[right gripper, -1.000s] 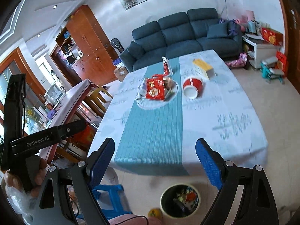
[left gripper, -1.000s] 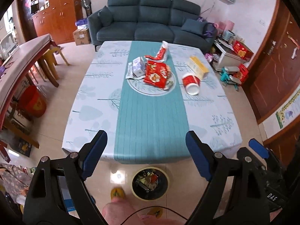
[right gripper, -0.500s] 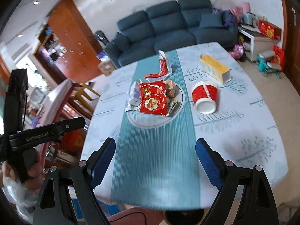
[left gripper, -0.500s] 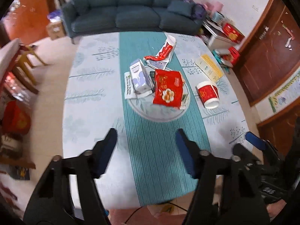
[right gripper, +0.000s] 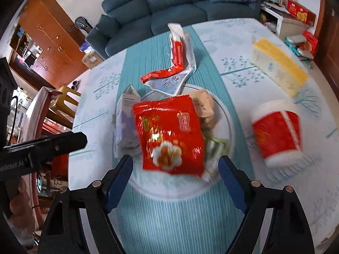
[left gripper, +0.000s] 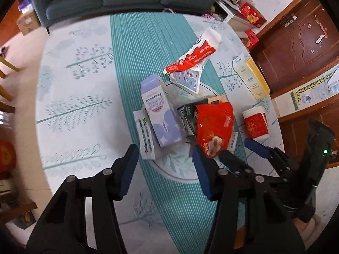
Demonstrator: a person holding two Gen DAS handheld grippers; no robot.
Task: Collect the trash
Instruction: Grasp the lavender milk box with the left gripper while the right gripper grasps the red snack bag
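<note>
Blue-padded left hand-held gripper (left gripper: 163, 165) closing, empty.

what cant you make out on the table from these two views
- Items under the red snack bag: covered by it, both views.
- Purple carton: print blurred, right wrist view.
- Red cup: label smeared by blur, right wrist view.
- Plate: near rim hidden behind jaws, left wrist view.

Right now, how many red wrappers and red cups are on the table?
3: the red snack bag on the plate, the red-and-white wrapper behind it, the red cup lying right. More may hide underneath.
</note>
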